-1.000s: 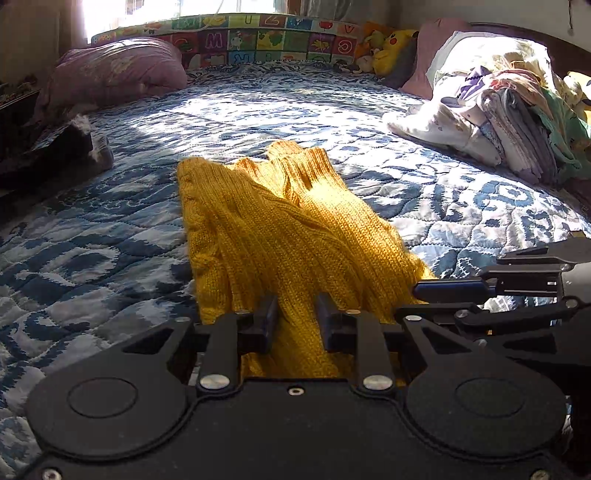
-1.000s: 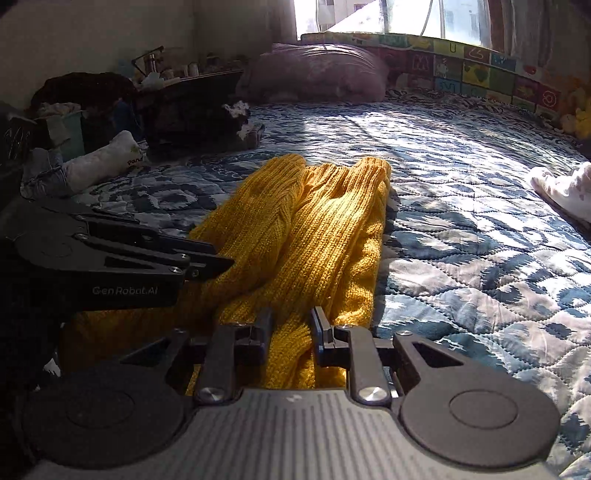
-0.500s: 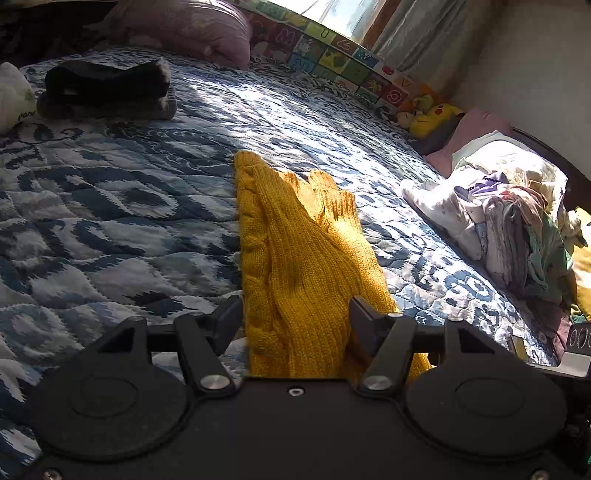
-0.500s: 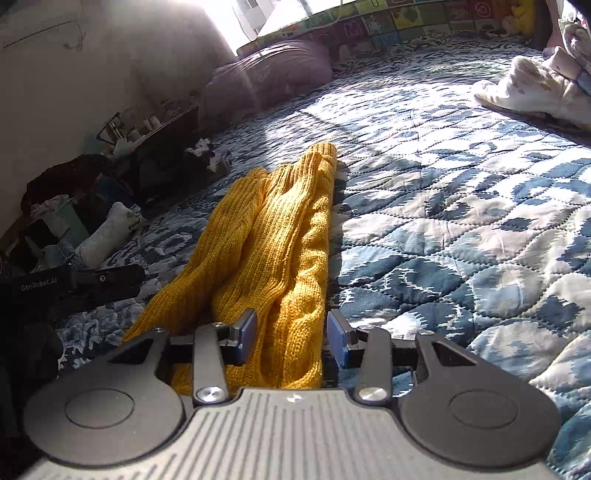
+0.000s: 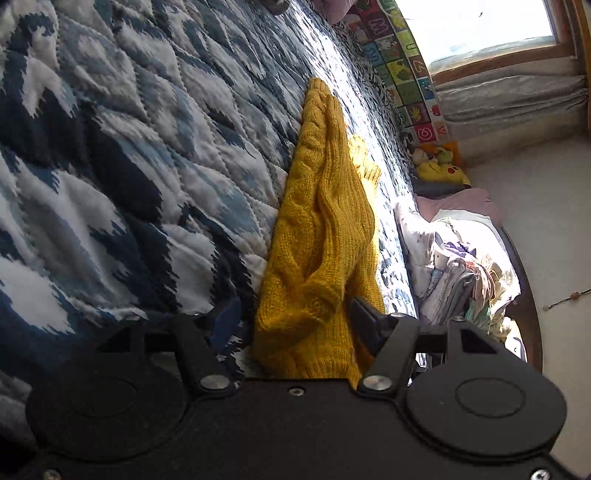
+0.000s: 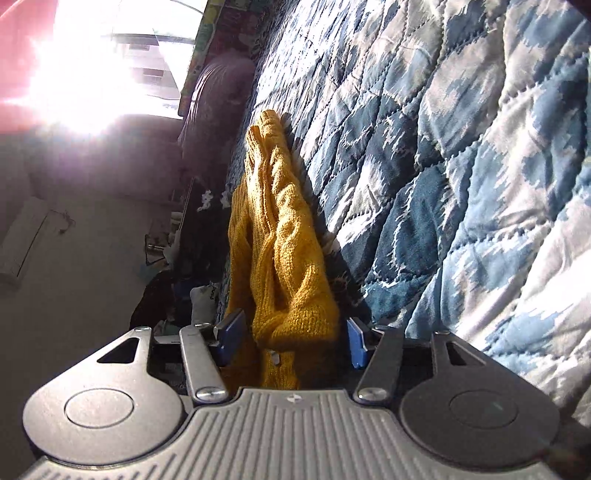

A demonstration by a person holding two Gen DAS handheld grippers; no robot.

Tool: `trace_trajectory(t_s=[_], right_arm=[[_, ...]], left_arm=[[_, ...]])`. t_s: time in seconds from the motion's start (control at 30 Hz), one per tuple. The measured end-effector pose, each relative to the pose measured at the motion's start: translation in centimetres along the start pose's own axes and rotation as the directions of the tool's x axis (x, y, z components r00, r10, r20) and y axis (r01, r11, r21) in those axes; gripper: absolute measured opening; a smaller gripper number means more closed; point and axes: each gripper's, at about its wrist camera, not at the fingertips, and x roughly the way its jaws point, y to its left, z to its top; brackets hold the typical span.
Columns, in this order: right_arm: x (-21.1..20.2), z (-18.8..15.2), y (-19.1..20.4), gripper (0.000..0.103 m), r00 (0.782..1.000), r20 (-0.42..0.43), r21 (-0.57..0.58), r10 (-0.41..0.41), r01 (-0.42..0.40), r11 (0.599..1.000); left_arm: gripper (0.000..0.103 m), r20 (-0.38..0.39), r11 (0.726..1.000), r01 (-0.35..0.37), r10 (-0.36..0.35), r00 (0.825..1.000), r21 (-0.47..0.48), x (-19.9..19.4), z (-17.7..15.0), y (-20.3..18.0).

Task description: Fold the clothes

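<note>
— Where's the sweater?
— The yellow knit sweater [image 5: 325,236] lies folded lengthwise on the bed's blue-and-white quilt [image 5: 122,177].
— The claws?
— Left claw [image 5: 295,325] and right claw [image 6: 288,336] both spread wide, straddling its near end.
— The room?
— Sunlit window [image 5: 476,29], clothes pile [image 5: 465,280] by the wall.

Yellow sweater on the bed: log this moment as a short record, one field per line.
garment: yellow sweater, cable knit, folded into a long narrow strip
surface: blue patterned quilt
left gripper: open, fingers either side of the sweater's near end
right gripper: open, sweater's near end between its blue pads
nearby: pile of clothes beside the sweater
</note>
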Motion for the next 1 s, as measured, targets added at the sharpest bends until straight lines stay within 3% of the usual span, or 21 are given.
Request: trace_trajectory(t_s=[0.1, 0.17, 0.23, 0.27, 0.3, 0.33, 0.43, 0.47, 0.53, 0.6, 0.67, 0.7, 0.8, 0.83, 0.87, 0.93, 0.97, 1.0], right_arm=[[0.1, -0.1, -1.1, 0.044, 0.999, 0.030, 0.094, 0.029, -0.032, 0.995], [0.4, -0.3, -1.1, 0.038, 0.999, 0.028, 0.083, 0.022, -0.024, 0.996], [0.5, -0.7, -0.6, 0.038, 1.000, 0.023, 0.041, 0.006, -0.007, 0.999], [0.6, -0.9, 0.0, 0.029, 0.999, 0.025, -0.017, -0.021, 0.021, 1.000], [0.6, -1.1, 0.7, 0.024, 0.998, 0.030, -0.079, -0.050, 0.052, 0.996], [0.6, -1.3, 1.3, 0.023, 0.996, 0.037, -0.140, -0.079, 0.083, 0.987], [1.4, -2.2, 3.1, 0.022, 0.981, 0.058, -0.329, -0.186, 0.195, 0.924], [1.6, -2.2, 3.2, 0.022, 0.979, 0.060, -0.336, -0.194, 0.202, 0.920], [1.5, -2.0, 3.3, 0.022, 0.978, 0.063, -0.336, -0.196, 0.206, 0.919], [1.2, -2.0, 3.9, 0.025, 0.977, 0.069, -0.355, -0.200, 0.211, 0.911], [0.3, -1.9, 4.9, 0.029, 0.977, 0.086, -0.399, -0.195, 0.213, 0.892], [-0.4, -1.8, 5.7, 0.030, 0.976, 0.104, -0.444, -0.190, 0.217, 0.869], [-2.2, -2.0, 7.7, 0.037, 0.970, 0.155, -0.599, -0.186, 0.242, 0.763], [-2.6, -2.2, 8.4, 0.038, 0.967, 0.170, -0.653, -0.190, 0.255, 0.713], [-2.8, -2.9, 9.1, 0.039, 0.961, 0.188, -0.718, -0.205, 0.277, 0.639], [-2.2, -4.7, 10.0, 0.043, 0.937, 0.242, -0.841, -0.254, 0.333, 0.427], [-1.9, -5.8, 10.4, 0.046, 0.920, 0.277, -0.882, -0.278, 0.358, 0.306], [-1.4, -6.6, 10.3, 0.046, 0.911, 0.288, -0.907, -0.296, 0.359, 0.221]], left_arm=[[0.063, 0.002, 1.000, 0.006, -0.005, 1.000, -0.024, 0.3, 0.0, -0.1], [0.058, -0.003, 0.999, 0.002, -0.002, 1.000, -0.037, 0.5, 0.0, -0.1], [0.044, -0.016, 0.998, 0.000, -0.001, 1.000, -0.057, 0.9, -0.1, 0.3], [0.042, -0.014, 0.998, -0.005, 0.004, 1.000, -0.061, 0.9, -0.2, 0.3], [0.033, -0.012, 0.998, -0.009, 0.008, 1.000, -0.065, 1.0, -0.3, 0.4], [0.025, -0.012, 0.998, -0.016, 0.016, 1.000, -0.064, 1.1, -0.3, 0.6], [0.021, -0.001, 0.997, -0.031, 0.031, 1.000, -0.069, 1.1, -0.5, 0.8], [0.021, -0.003, 0.996, -0.026, 0.026, 1.000, -0.080, 1.1, -0.5, 1.1], [0.023, -0.007, 0.995, -0.020, 0.020, 1.000, -0.094, 1.0, -0.4, 1.3], [0.030, -0.017, 0.999, -0.040, 0.039, 0.999, -0.027, 0.6, -0.1, 0.4], [0.054, -0.010, 0.999, -0.032, 0.032, 0.999, 0.034, -0.4, 0.2, -0.6], [0.066, 0.006, 0.998, -0.022, 0.022, 1.000, 0.064, -1.2, 0.4, -1.3], [0.067, 0.050, 0.970, -0.034, 0.023, 0.999, 0.239, -3.3, 0.7, -3.8], [0.067, 0.074, 0.940, -0.061, 0.039, 0.997, 0.337, -3.8, 0.4, -5.0], [0.067, 0.099, 0.898, -0.090, 0.052, 0.994, 0.431, -4.3, 0.2, -6.1], [0.069, 0.139, 0.710, -0.150, 0.074, 0.987, 0.688, -4.6, -1.7, -8.5], [0.069, 0.154, 0.600, -0.176, 0.089, 0.984, 0.780, -4.6, -2.7, -9.1], [0.069, 0.176, 0.502, -0.202, 0.098, 0.979, 0.841, -4.4, -3.7, -9.6]])
